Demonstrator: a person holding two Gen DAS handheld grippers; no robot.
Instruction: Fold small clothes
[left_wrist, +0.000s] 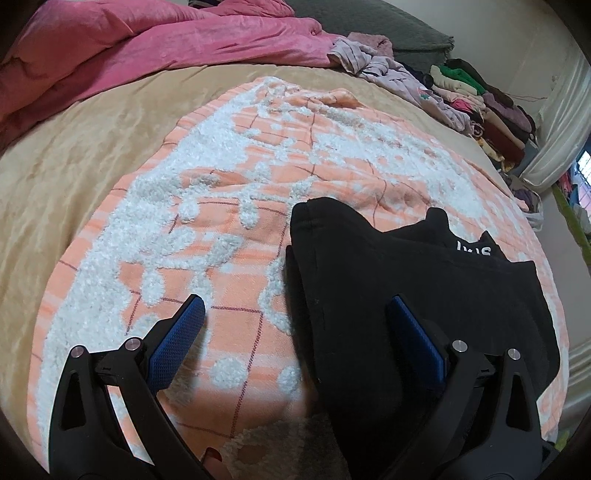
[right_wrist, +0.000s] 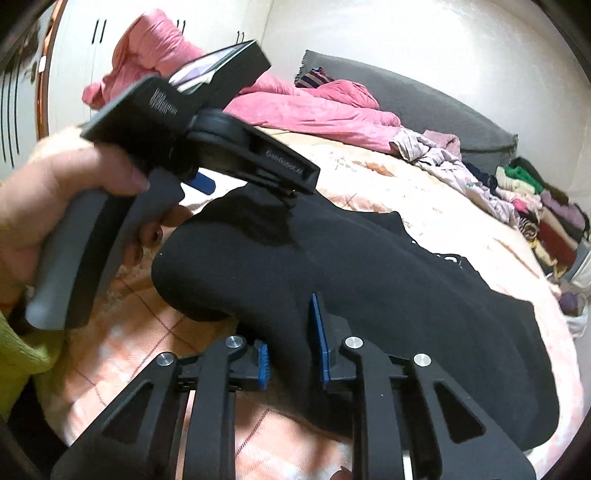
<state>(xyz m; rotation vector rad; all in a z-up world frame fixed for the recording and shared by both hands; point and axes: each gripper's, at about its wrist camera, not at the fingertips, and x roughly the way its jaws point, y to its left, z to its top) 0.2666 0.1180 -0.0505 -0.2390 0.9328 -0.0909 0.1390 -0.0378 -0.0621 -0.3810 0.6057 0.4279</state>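
A black garment (left_wrist: 388, 295) with white lettering (left_wrist: 476, 247) lies partly folded on an orange and white blanket (left_wrist: 221, 184). My left gripper (left_wrist: 299, 314) hovers open over the garment's left edge. Its left finger is above the blanket, its right finger above the black cloth, and nothing is pinched. In the right wrist view a hand (right_wrist: 55, 192) holds the left gripper (right_wrist: 251, 186) above the far end of the black garment (right_wrist: 369, 277). My right gripper (right_wrist: 291, 349) has its blue pads close together, with a fold of the garment's near edge between them.
The blanket lies on a beige sheet (left_wrist: 92, 147). A pink quilt (left_wrist: 147, 44) is bunched at the back left. A crumpled lilac garment (left_wrist: 388, 70) and stacks of folded clothes (left_wrist: 480, 103) line the far right edge. A white wardrobe (right_wrist: 74, 55) stands behind.
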